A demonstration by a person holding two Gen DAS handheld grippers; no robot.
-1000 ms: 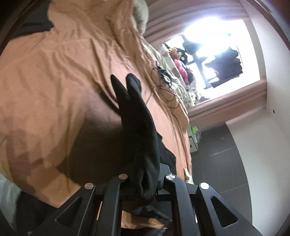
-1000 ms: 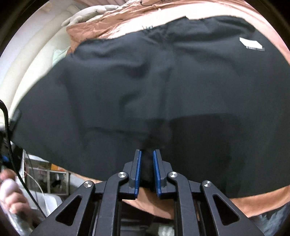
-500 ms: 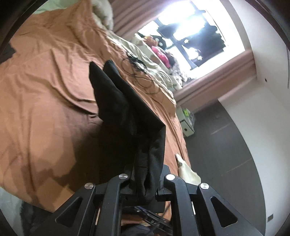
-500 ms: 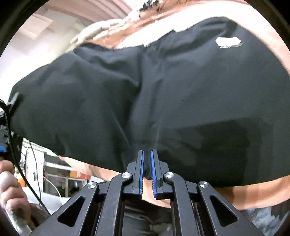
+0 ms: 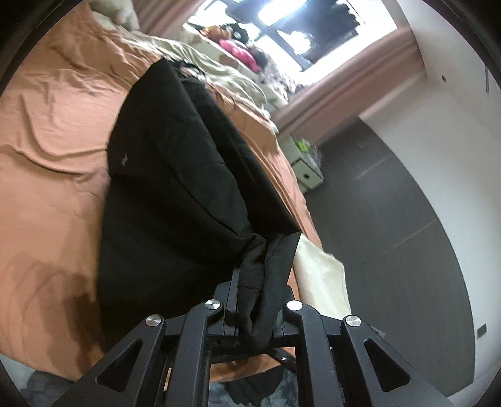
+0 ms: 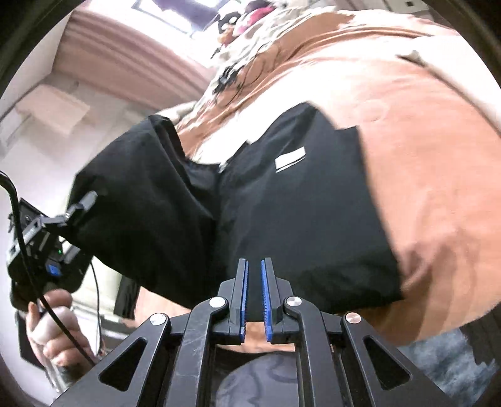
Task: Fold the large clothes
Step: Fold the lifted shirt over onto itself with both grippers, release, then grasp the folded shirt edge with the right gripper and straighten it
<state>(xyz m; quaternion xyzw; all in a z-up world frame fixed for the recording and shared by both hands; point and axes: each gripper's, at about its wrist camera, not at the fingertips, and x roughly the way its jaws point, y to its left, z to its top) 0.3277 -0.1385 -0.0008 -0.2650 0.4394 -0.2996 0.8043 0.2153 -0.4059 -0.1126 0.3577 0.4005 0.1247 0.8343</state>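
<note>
Black fabric fills both views. Left wrist view: we see the left gripper (image 5: 250, 300) with its jaws clamped on a bunched edge of the black garment (image 5: 175, 194). From that grip the garment runs away over the orange bedsheet (image 5: 53, 150), partly lifted and doubled on itself. A cream cloth (image 5: 322, 281) lies just beside the garment at the bed's edge, and a bright window (image 5: 300, 28) stands beyond the bed.

Right wrist view: we see the right gripper (image 6: 254, 297) with its jaws set narrowly apart and holding nothing; the blue pads (image 6: 265, 297) face each other across a bare gap. The garment, bearing a white label (image 6: 289, 158), lies on the orange bedsheet just beyond the jaws. At the garment's far corner, the left gripper pinches the cloth.
</note>
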